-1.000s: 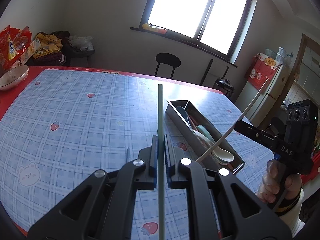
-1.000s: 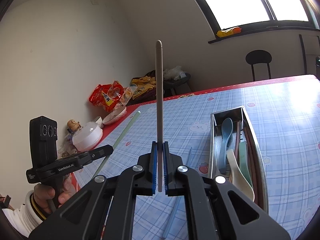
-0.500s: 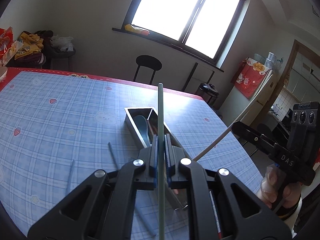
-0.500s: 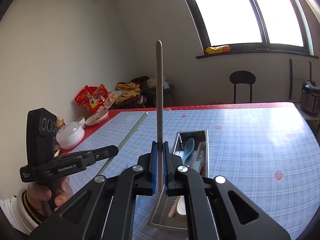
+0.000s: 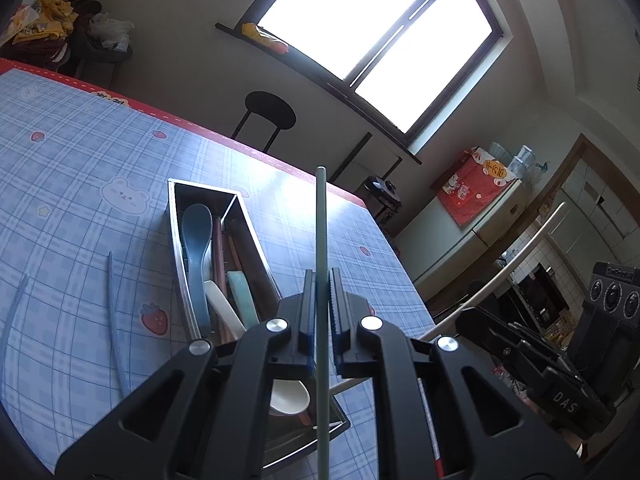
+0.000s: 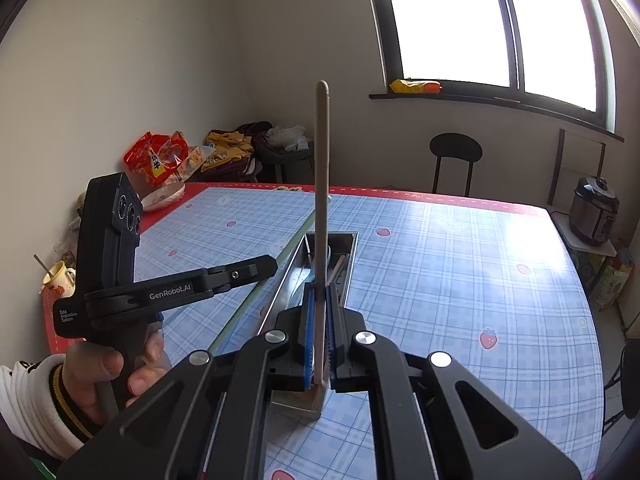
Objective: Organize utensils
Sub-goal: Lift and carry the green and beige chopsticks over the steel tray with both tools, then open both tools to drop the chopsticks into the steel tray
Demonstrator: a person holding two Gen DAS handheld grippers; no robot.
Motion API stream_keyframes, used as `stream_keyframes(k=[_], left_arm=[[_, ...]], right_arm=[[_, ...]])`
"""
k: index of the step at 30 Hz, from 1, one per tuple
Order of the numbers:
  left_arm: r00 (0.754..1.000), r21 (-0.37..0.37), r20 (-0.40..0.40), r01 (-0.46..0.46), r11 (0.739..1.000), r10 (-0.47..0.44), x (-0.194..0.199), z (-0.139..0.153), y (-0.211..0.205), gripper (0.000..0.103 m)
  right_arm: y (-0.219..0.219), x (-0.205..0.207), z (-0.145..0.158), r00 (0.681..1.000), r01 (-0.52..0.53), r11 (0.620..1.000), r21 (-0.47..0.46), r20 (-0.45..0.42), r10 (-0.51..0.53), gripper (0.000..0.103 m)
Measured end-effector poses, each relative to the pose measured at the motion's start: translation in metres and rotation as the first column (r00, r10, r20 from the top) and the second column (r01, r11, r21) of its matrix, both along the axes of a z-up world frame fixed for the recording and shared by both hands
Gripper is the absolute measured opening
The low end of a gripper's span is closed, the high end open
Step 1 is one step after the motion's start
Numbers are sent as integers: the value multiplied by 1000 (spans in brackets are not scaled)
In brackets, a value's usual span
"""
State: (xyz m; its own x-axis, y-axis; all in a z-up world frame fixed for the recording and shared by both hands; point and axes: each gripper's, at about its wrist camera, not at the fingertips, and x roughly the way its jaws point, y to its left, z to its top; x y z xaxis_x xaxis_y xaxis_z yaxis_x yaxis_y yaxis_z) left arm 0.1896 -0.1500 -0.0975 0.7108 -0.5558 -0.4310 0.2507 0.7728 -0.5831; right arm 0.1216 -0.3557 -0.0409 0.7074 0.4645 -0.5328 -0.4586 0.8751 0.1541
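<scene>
over the table with the blue plaid, strawberry-printed cloth and red border (image 5: 80, 168), both grippers hang above a long stainless steel utensil tray (image 5: 175, 240). that tray sits on the cloth and holds a dark blue spoon (image 5: 197, 236), a white spoon (image 5: 224, 308), a pale green utensil handle (image 5: 242, 296) and brownish chopsticks. the left gripper (image 5: 319, 312) is clenched on a thin pale green chopstick (image 5: 321, 240) standing up between its pads, above the tray's near end. the right gripper (image 6: 319, 328) is clamped on a beige chopstick (image 6: 322, 200), upright over the tray too. two slim blue chopsticks (image 5: 114, 320) lie loose on the cloth, left of the tray.
</scene>
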Motion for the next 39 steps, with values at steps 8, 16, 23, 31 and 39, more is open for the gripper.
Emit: stream_keyframes(k=[8,16,23,31,39], left_arm=[[994,-119,-75,-82,990,73,16,-31,18,11],[987,-123,-129,-116,986,100,27,-50,22,11],[984,-122,-134,-133,984,116,31,-55,27,11],[983,-114,-147,-123,986,106,38,-61,25,11],[981,-97,-153,-136,986,120,41,-63,23,11]], right_arm=[[14,13,-18,999,-12,999,-33,-50,10,6],[24,32,-32,997,-2,1000,29,-78,4,6],[31,42,-53,993,14,996,83,-114,-5,6],[27,52,-69,989,48,995,87,-146,-35,2],[31,50,-73,988,49,995,88,-147,-35,2]])
